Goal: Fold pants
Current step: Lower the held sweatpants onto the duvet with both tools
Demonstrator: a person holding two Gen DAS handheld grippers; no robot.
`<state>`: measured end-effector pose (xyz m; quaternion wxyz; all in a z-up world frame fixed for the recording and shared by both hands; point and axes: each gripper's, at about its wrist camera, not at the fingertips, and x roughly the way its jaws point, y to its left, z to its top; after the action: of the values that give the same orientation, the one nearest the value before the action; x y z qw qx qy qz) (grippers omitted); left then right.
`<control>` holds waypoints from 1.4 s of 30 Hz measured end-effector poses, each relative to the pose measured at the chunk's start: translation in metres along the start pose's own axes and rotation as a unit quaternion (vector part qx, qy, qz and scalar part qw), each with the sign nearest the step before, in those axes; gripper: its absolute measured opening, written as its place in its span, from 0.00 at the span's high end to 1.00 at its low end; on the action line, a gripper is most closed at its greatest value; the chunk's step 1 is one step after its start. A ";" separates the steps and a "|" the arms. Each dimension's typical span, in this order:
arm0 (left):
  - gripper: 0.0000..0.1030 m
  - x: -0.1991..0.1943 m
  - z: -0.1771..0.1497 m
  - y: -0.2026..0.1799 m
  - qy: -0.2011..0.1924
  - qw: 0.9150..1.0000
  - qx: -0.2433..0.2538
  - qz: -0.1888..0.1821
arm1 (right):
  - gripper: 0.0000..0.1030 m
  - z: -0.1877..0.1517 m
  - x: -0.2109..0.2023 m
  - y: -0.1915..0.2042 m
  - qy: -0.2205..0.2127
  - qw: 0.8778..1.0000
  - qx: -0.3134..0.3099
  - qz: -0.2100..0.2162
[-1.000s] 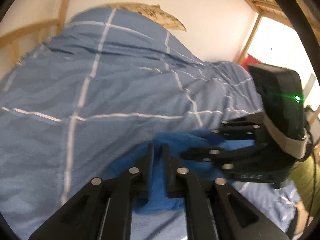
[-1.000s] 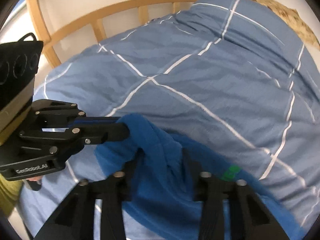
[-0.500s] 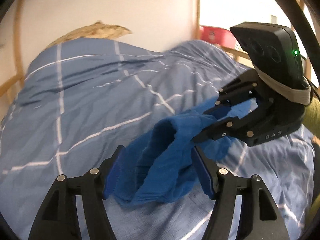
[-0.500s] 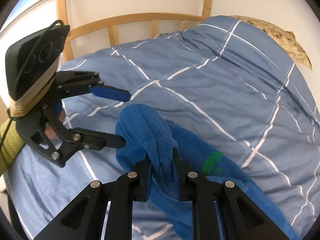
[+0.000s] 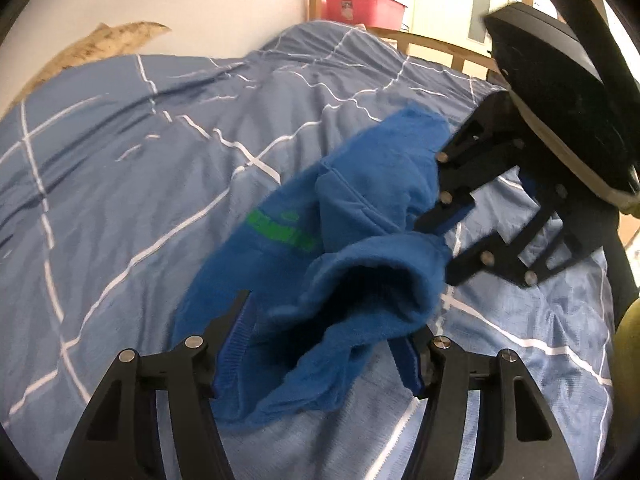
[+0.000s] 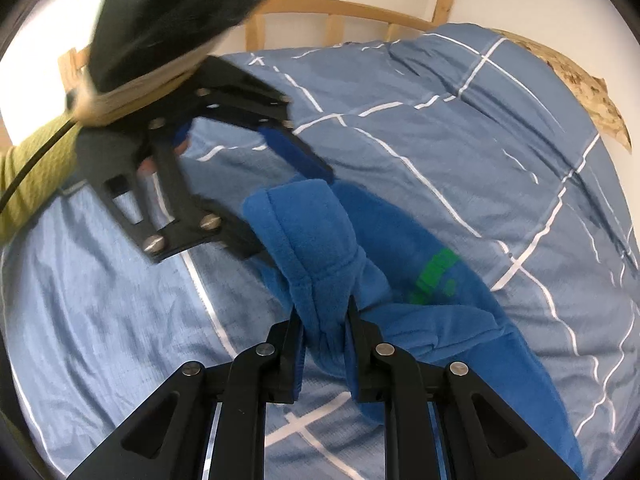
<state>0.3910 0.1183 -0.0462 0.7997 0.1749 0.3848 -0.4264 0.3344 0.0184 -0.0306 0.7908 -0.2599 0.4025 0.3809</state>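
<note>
1 pair of blue pants (image 6: pixel 320 240) lifted over the quilt (image 6: pixel 460 128) between 2 grippers

Right gripper (image 6: pixel 326 350) clamps a fabric fold; left gripper (image 5: pixel 332 344), jaws just spread wide, loosely straddles the near bunch; pads apart from the cloth.

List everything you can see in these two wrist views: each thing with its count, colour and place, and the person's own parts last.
pants: one, bright blue fleece with green print, bunched on the duvet
duvet: one, light blue with white grid lines, covering the bed
bed frame: one, pale wood, behind the duvet
pillow: one, tan patterned, by the wall
storage box: one, red, beyond the bed
right gripper: black, shut on the pants
left gripper: black, open, fabric between its jaws
sleeve: one, olive green, behind the left gripper
</note>
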 end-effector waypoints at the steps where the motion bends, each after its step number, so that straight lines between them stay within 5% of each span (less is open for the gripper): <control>1: 0.40 0.003 0.002 0.002 0.002 1.000 -0.004 -0.011 | 0.83 0.000 0.001 0.000 0.003 1.000 -0.002 -0.001; 6: 0.81 0.013 0.004 0.009 0.009 0.997 -0.042 -0.068 | 0.83 -0.002 -0.002 -0.007 -0.001 1.000 0.016 -0.003; 11: 0.86 -0.005 -0.008 0.000 -0.013 0.996 -0.089 -0.011 | 0.83 0.000 -0.006 -0.020 -0.025 0.998 0.050 -0.016; 16: 0.87 -0.025 -0.025 0.007 -0.012 0.982 -0.183 0.049 | 0.83 0.023 -0.006 -0.018 -0.065 0.995 0.068 -0.038; 19: 0.87 -0.028 -0.037 0.024 0.002 0.966 -0.251 0.062 | 0.83 0.046 0.007 -0.015 -0.072 0.995 0.059 -0.039; 26: 0.85 -0.016 -0.070 0.089 0.015 0.907 -0.419 0.035 | 0.83 0.092 0.075 -0.017 -0.027 0.997 0.047 -0.045; 29: 0.84 -0.006 -0.082 0.100 0.021 0.895 -0.444 0.029 | 0.82 0.098 0.100 -0.022 -0.005 0.997 0.064 -0.044; 36: 0.78 -0.001 -0.076 0.084 0.048 0.912 -0.394 0.105 | 0.72 0.096 0.125 -0.025 0.021 0.995 0.094 -0.032; 42: 0.68 0.005 -0.074 0.085 0.070 0.910 -0.384 0.138 | 0.51 0.101 0.124 -0.047 0.037 0.986 0.163 -0.018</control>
<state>0.4276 0.2094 -0.1017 0.8271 -0.0650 0.5458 -0.1176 0.4646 0.1133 -0.0744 0.8138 -0.1490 0.4837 0.2856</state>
